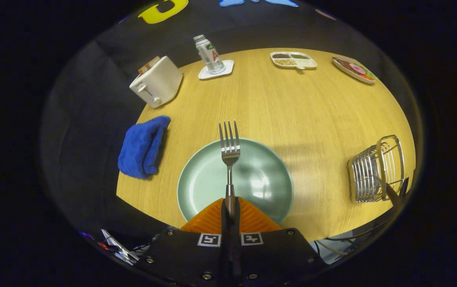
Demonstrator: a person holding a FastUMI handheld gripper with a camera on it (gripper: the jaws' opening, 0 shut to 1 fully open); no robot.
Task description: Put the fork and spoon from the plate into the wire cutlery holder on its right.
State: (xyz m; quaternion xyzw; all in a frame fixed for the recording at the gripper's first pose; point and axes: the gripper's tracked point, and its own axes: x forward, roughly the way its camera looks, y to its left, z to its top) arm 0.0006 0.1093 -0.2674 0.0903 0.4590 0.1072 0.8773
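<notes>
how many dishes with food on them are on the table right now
2. A divided tray and an oval plate sit side by side at the table's far edge, beyond the fork held in the gripper.

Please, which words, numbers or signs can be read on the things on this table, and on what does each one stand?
Bottle on its coaster: label printed, but too small and blurred to read.
Gripper, jaws shut on the fork over the green plate: two square code markers, no words.
No other readable text.
</notes>
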